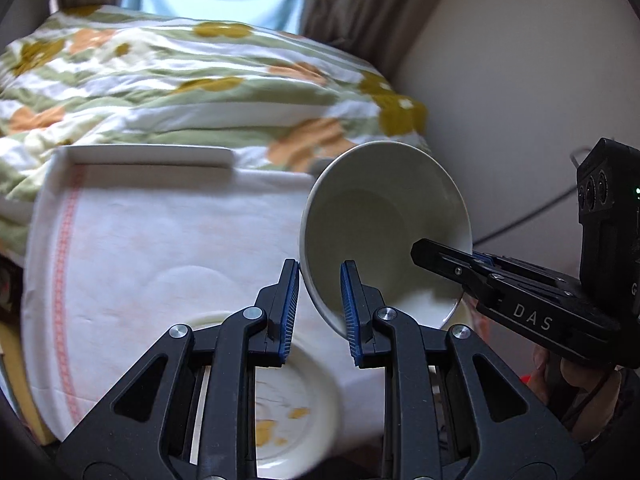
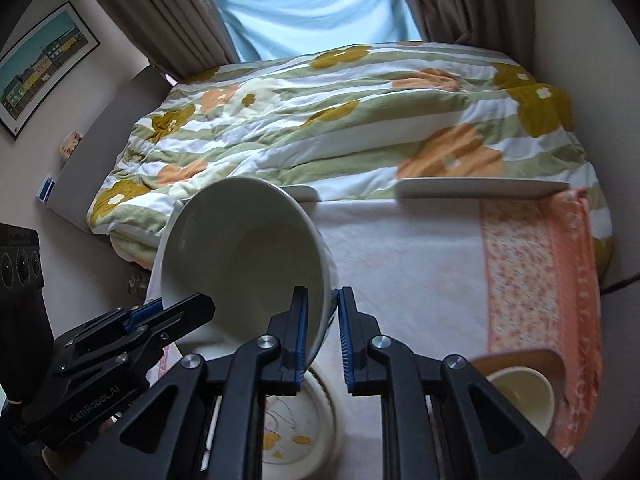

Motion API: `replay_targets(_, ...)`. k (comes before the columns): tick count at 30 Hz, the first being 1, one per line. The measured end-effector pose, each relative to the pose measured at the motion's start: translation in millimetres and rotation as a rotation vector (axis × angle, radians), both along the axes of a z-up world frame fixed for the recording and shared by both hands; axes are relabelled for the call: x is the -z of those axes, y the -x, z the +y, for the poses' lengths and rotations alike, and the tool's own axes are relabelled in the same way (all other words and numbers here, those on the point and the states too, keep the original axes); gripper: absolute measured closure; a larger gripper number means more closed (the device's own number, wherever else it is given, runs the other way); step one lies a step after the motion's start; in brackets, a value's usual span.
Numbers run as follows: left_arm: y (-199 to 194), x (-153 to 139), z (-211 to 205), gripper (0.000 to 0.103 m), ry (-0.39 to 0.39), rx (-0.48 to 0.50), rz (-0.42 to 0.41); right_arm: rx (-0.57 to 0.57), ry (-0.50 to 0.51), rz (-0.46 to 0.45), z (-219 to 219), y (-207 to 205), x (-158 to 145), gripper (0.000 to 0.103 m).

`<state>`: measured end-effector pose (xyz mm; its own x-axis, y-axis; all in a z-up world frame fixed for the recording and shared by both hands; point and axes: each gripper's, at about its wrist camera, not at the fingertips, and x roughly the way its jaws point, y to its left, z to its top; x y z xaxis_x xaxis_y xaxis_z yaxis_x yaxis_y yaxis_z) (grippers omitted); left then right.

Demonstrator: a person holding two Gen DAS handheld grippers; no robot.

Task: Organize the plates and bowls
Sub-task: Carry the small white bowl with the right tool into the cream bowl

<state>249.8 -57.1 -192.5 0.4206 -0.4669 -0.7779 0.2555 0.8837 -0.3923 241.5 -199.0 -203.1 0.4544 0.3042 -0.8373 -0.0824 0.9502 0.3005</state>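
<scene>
Both grippers are gripping the same white bowl (image 1: pixel 384 232), which is tilting in the air above the cloth-covered tray (image 1: pixel 148 158) with its opening facing the cameras. In the left wrist view the left gripper (image 1: pixel 320 312) is straddling the bowl's lower left rim: the right blue pad (image 1: pixel 349 312) is sitting inside the bowl and the left one against the outer wall, the fingers closing to a narrow gap on the rim. The right gripper (image 1: pixel 460 268) is reaching in from the right side, its black fingers clamping the opposite rim.

In the right wrist view the right gripper (image 2: pixel 323 332) is pinching the bowl (image 2: pixel 244 256) wall between its two blue pads, while the left gripper (image 2: pixel 168 316) is biting the rim at lower left.

Below the bowl a white plate with yellow flower marks (image 2: pixel 292 432) is lying on the white towel (image 2: pixel 400 264); the gripper frames are covering much of it and its lower edge is running out of view. At lower right a cream cup (image 2: pixel 520 396) is standing on a brown wooden piece, partly cut off. A floral quilt (image 2: pixel 320 120) is lying beyond the tray, slightly blurred.
</scene>
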Motion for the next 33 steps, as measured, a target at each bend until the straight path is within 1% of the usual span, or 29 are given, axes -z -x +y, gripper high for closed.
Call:
replay_targets(4,17.8,2.3,-60.4,0.084,-0.011,0.105,0.012,0.098,0.008,0.015,-58.7,32.6,0.4,0.089)
replay_targets(6,25.7,6.4,-85.5,0.084,-0.017,0.144,0.026,0.139,0.007,0.026,-81.2,45.8,3.6,0.089)
replay_targets(10,40.0,21.2,-125.2,0.084,-0.041,0.199,0.066,0.189,0.013,0.061,-113.7,66.7,15.6,0.089)
replay_targets(13,50.4,34.3,-144.4,0.084,-0.063,0.218,0.101,0.2,0.018,0.085,-128.1,76.8,26.7,0.089)
replay_targets(17,57.8,47.9,-158.1,0.084,-0.095,0.231,0.131,0.197,0.013,0.116,-141.0,87.2,41.6,0.089)
replay_targets(22,66.8,64.0,-165.7,0.084,-0.144,0.234,0.163,0.18,0.001,0.146,-150.2,93.6,59.4,0.089)
replay_targets(29,61.5,78.8,-173.2,0.084,-0.192,0.234,0.181,0.163,0.004,0.167,-152.3,95.5,72.0,0.089)
replay_targets(33,58.3,79.5,-175.8,0.084,-0.219,0.229,0.168,0.149,0.012,0.183,-149.1,94.1,76.5,0.089)
